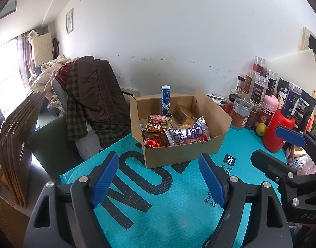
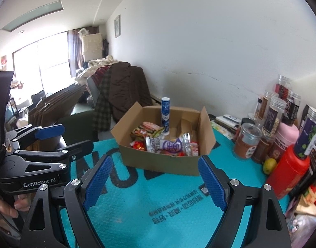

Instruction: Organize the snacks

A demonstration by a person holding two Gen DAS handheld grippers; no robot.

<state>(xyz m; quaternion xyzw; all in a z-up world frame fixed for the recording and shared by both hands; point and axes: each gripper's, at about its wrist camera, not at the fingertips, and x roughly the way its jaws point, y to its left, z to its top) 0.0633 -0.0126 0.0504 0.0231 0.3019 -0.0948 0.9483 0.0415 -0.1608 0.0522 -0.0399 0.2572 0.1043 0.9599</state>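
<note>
Red flask (image 1: 278,132) beside lime (image 1: 261,129)

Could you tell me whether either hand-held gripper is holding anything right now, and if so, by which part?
Nothing is held. The left hand-held gripper and the right hand-held gripper both stand open above the teal mat, short of the cardboard box.

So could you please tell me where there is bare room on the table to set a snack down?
The teal mat is bare between the cardboard box and both claws. The right edge is crowded with jars and a red bottle. The box itself is filled with snack packets.
</note>
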